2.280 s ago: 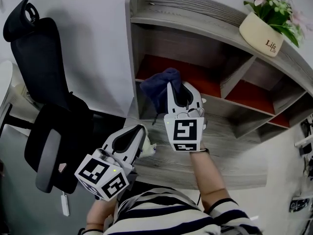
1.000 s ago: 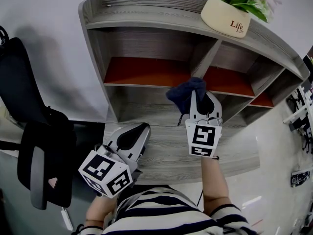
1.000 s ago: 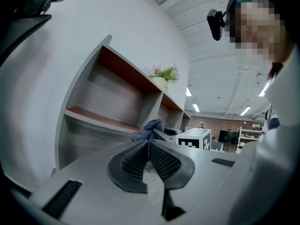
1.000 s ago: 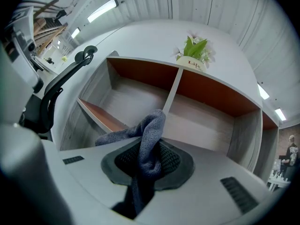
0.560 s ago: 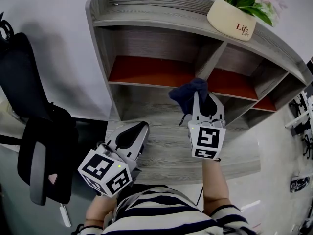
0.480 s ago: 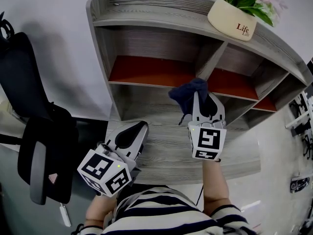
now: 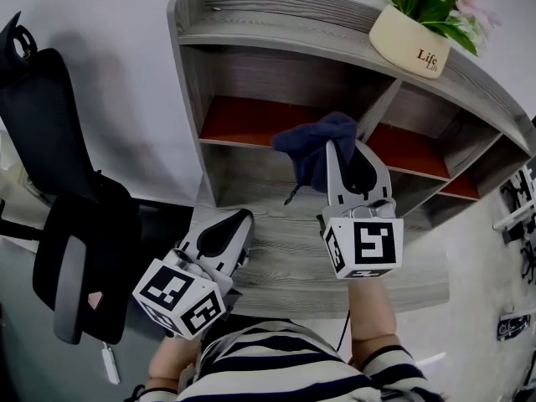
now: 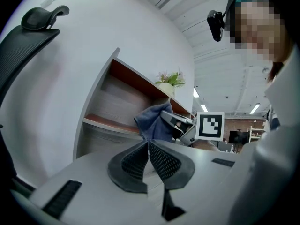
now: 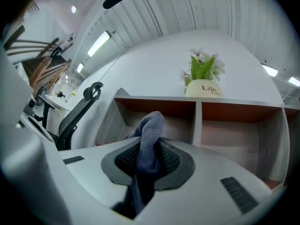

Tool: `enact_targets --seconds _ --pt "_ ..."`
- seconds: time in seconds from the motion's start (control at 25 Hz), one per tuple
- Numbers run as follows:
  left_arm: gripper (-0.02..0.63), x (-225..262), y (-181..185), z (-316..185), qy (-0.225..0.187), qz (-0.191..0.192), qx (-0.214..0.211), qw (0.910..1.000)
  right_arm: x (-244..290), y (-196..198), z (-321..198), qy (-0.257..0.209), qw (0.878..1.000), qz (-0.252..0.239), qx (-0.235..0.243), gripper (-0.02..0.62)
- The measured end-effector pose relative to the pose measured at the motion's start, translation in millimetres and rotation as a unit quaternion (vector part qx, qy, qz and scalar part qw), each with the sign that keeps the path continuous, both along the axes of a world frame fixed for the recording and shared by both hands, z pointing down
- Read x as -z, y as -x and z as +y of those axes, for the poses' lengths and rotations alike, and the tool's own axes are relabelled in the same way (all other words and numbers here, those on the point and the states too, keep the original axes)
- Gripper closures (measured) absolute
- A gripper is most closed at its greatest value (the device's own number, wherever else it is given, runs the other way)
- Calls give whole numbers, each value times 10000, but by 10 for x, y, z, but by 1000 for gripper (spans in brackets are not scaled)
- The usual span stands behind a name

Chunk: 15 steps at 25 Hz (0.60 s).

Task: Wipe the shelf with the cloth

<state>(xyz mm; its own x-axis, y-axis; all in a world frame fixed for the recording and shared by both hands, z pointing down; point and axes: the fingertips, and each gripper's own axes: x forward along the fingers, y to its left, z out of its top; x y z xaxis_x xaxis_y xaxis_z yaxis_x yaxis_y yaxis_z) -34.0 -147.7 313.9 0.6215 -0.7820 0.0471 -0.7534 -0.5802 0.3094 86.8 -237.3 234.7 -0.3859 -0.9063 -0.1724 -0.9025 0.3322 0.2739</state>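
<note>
A grey wooden shelf (image 7: 276, 65) with red-floored compartments stands against the white wall. My right gripper (image 7: 335, 153) is shut on a dark blue cloth (image 7: 310, 145), held in the air in front of the shelf's middle divider. In the right gripper view the cloth (image 9: 149, 139) bunches up between the jaws, with the shelf (image 9: 201, 121) beyond. My left gripper (image 7: 239, 220) hangs lower left over the desk, shut with nothing in it. The left gripper view shows its fingertips (image 8: 143, 146) meeting, and the cloth (image 8: 152, 123) and shelf (image 8: 119, 102) ahead.
A cream flower pot (image 7: 410, 44) with pink flowers stands on the shelf's top at the right. A black office chair (image 7: 63, 191) is at the left. The grey desk (image 7: 293, 258) lies below the shelf.
The right gripper with the cloth has risen and shifted slightly left in front of the shelf. My head view has turned a little. The left gripper has stayed put.
</note>
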Motion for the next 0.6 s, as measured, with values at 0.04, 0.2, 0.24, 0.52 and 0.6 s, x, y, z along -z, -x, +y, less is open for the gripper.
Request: enact_targets --seconds 0.04,0.2,0.24,0.52,0.6 --pt "584 6 37 6 -9 1 52 10000 67 79 -16 -66 9999 -29 101 523" --pt "584 20 197 45 -30 -7 270 9996 288 410 -104 -247 9988 -170 389 523" --pt "584 23 242 57 -33 -9 332 9994 328 499 -136 -247 9985 -199 442 523" --pt "584 0 534 156 -3 -13 757 9971 552 1113 -348 -274 9941 -453 942 523" --pt "584 -8 604 183 8 -17 865 9963 591 1275 -398 -171 9915 -635 1119 523"
